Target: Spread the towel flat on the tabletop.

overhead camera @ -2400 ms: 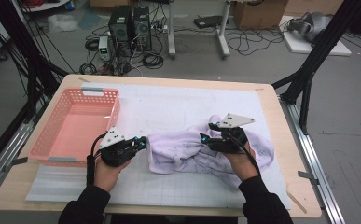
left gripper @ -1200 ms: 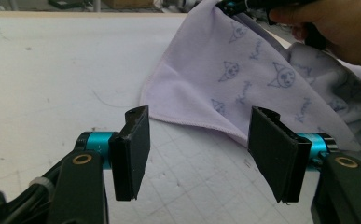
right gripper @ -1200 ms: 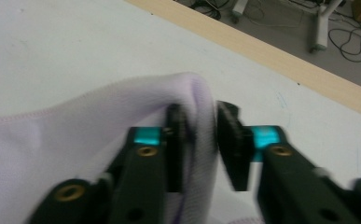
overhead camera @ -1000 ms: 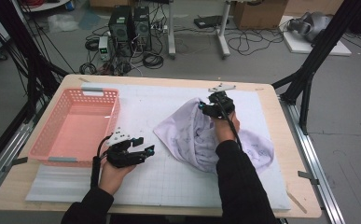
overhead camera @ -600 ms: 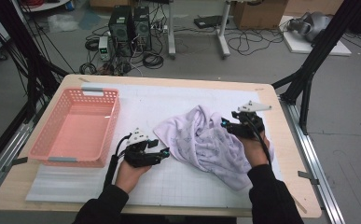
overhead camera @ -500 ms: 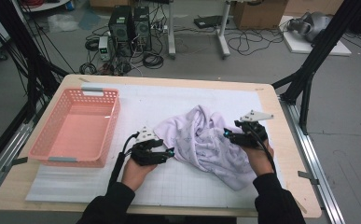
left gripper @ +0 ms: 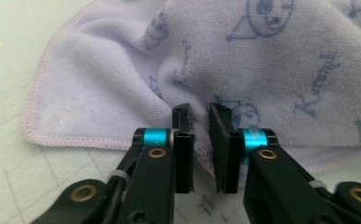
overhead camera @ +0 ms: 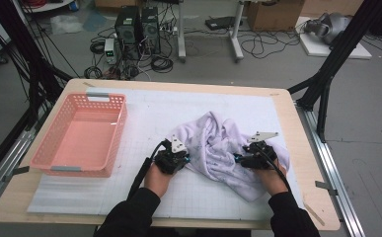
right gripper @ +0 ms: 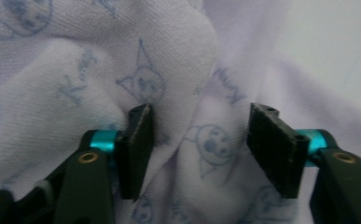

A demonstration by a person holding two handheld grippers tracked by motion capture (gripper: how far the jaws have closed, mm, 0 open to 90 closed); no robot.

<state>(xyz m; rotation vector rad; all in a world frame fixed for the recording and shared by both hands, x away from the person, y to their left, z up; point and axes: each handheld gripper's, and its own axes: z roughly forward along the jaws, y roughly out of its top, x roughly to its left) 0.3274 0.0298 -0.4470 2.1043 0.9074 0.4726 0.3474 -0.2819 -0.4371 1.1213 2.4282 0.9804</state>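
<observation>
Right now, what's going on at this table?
A person works a crumpled lavender printed towel on the white mat with two handheld tools. The left claw is nearly closed at the towel's near fold, with a narrow gap between the jaws. The right claw is open, pressed into the bunched cloth. The pink basket sits off to the left.

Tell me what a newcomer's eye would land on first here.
First, the crumpled lilac towel with blue cartoon prints, heaped right of centre on the white gridded mat. Next, the left hand-held gripper at its left edge, jaws nearly closed with a narrow gap, and the right hand-held gripper on its right side, jaws wide open. Then the empty pink basket at the table's left.
</observation>
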